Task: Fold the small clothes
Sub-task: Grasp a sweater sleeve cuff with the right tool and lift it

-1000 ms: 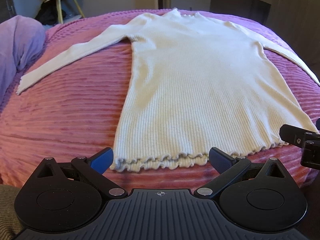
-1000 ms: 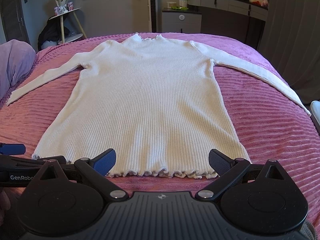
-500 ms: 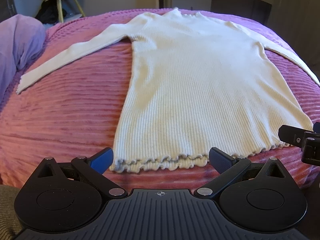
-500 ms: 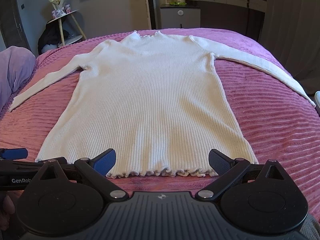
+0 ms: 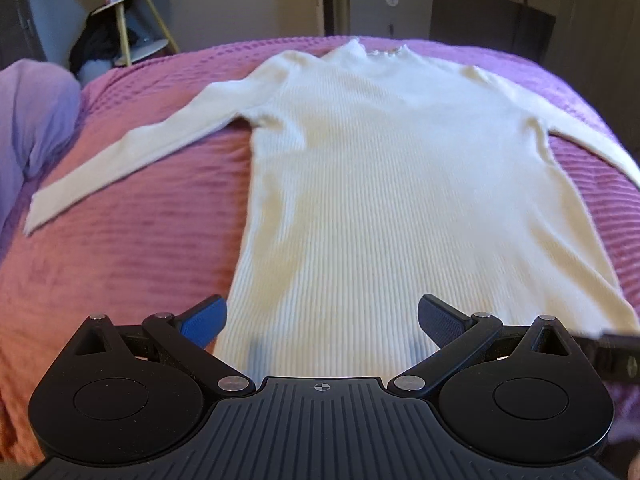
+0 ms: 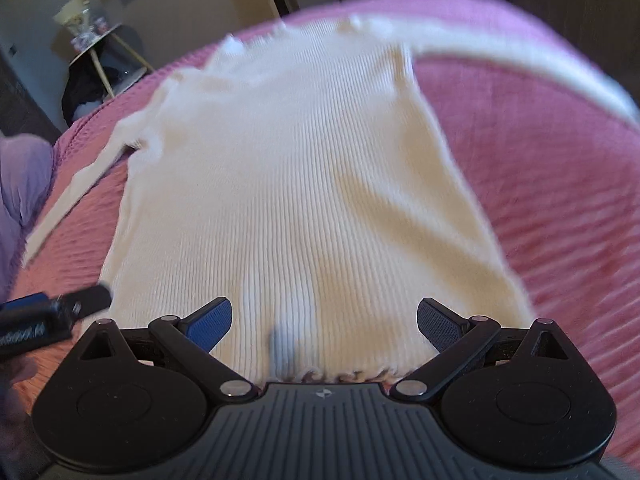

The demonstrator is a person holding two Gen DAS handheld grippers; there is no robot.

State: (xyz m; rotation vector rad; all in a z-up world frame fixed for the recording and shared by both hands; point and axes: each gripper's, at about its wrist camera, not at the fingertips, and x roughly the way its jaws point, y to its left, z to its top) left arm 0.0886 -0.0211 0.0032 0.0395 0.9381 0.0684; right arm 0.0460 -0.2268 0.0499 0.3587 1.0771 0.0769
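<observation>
Left wrist view: the left claw has its two fingers spread wide apart, nothing between the pads. Its blue-padded fingers sit over the lower part of the sweater, one near the garment's left side edge, the other over the ribbed body. The hem itself is hidden under the claw body. The sweater is cream-coloured, ribbed, long-sleeved, and lies flat, face up, on the bed, which carries a pink ridged cover. The collar points away from the camera. One sleeve extends out to the left across the cover; the other runs off toward the right edge of the frame. A purple pillow rests at the left side of the bed. A small stool stands against the far wall. The tip of the right claw enters at the lower right, just beside the sweater's right corner.

Right wrist view: the frame is motion-blurred. The right claw is likewise spread wide, gripping nothing. It sits over the sweater at the frilled hem, which shows just ahead of the claw body. The left claw appears at the lower left, near the hem's left corner; whether it touches the fabric cannot be determined
</observation>
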